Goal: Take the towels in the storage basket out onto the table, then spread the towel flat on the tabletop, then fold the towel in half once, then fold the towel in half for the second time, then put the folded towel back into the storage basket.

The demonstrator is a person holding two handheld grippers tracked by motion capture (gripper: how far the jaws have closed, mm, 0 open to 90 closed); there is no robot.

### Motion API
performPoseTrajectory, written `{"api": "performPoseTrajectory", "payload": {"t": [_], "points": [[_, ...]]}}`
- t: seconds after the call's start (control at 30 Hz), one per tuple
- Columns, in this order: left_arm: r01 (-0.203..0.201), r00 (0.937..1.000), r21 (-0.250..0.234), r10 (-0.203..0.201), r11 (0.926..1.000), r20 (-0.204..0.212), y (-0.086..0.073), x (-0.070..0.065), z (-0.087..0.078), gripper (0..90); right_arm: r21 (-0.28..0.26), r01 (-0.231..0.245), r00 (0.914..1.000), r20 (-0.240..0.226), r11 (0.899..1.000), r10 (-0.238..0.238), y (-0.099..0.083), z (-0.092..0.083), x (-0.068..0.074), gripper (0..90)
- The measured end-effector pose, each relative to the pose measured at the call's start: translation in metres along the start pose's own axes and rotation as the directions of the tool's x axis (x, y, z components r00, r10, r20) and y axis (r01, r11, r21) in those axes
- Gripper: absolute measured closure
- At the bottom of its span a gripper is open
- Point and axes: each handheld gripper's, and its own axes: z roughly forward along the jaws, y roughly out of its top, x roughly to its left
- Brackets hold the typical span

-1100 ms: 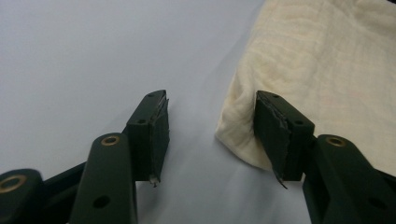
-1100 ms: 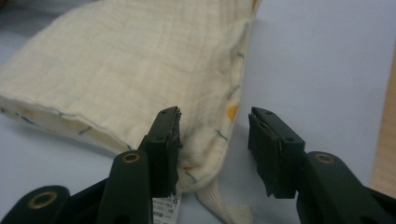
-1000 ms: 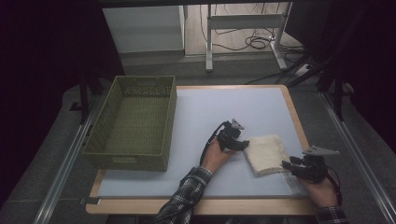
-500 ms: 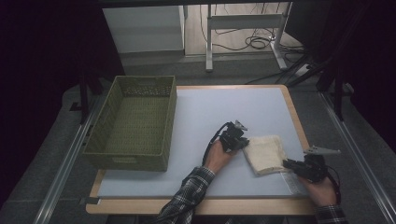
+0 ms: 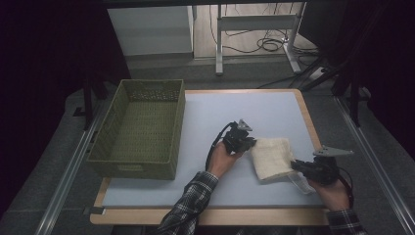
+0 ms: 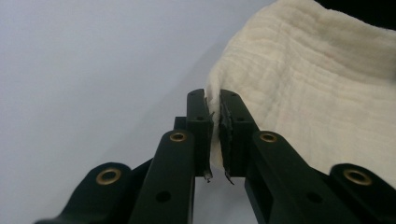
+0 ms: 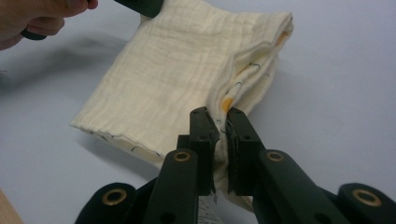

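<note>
A: High view: the right gripper (image 5: 299, 167) is nudging leftward since 1 s ago, the left gripper (image 5: 243, 142) barely shifting; the folded cloth (image 5: 272, 157) is lying near-right, the basket (image 5: 137, 129) left.

B: Left gripper view: jaws pinching its edge. Right gripper view: jaws clamping several layers, which risk slipping apart.

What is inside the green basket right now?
The green basket looks empty: bare woven floor in the high view. Its near wall hides the inner front strip. The folded cloth lies outside it.
</note>
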Motion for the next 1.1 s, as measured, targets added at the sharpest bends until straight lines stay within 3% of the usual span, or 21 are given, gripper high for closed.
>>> {"api": "performPoseTrajectory", "payload": {"t": [0.37,1.1], "points": [[-0.029,0.9981,0.006,0.029,0.9996,-0.054,0.010,0.010,-0.032,83.3,-0.008,0.054,0.9980,-0.033,0.998,-0.055,0.024,0.008,0.018,82.4],[-0.014,0.9897,0.012,0.016,0.9998,-0.142,0.010,0.038,-0.081,82.9,-0.023,0.106,0.9896,-0.095,0.994,-0.108,0.063,0.038,0.047,82.1]]}}
